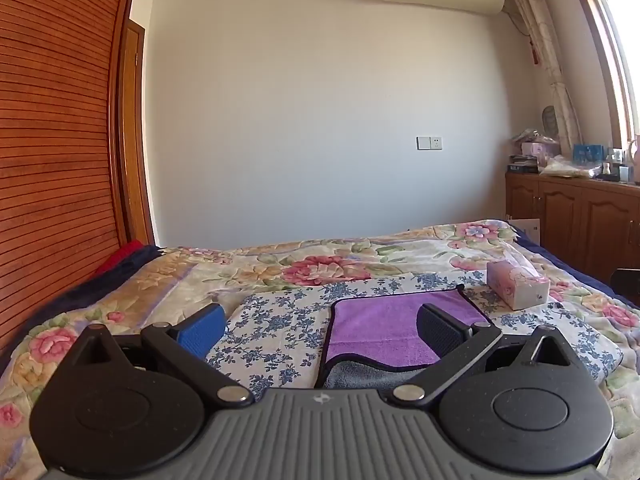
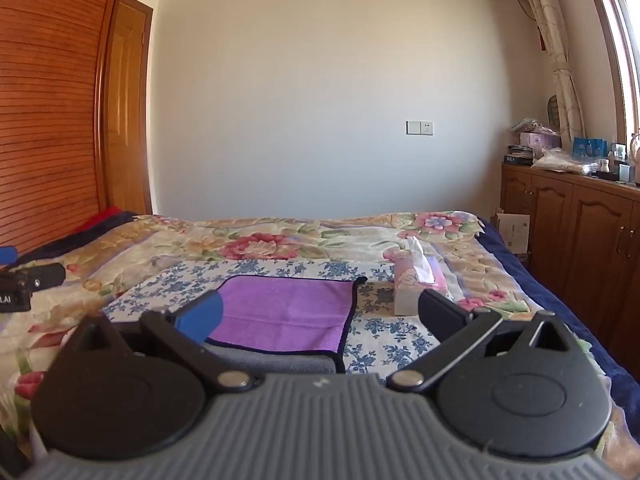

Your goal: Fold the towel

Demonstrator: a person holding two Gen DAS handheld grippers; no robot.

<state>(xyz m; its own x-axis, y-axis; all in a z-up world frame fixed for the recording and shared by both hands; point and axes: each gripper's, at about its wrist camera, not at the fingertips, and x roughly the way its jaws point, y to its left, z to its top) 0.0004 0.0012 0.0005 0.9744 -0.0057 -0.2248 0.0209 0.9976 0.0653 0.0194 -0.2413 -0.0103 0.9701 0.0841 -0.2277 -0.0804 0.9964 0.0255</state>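
A purple towel (image 1: 384,328) with a dark edge and a grey underside lies flat on a blue-flowered cloth (image 1: 280,320) on the bed. Its near part is folded over, showing grey. It also shows in the right wrist view (image 2: 288,312). My left gripper (image 1: 320,330) is open and empty, above the towel's near left side. My right gripper (image 2: 320,316) is open and empty, above the towel's near right side. The left gripper's body (image 2: 16,284) shows at the far left of the right wrist view.
A tissue box (image 1: 516,286) stands on the bed to the right of the towel, also in the right wrist view (image 2: 416,286). A floral bedspread (image 1: 320,264) covers the bed. A wooden wardrobe (image 1: 52,140) is at the left, wooden cabinets (image 2: 580,232) at the right.
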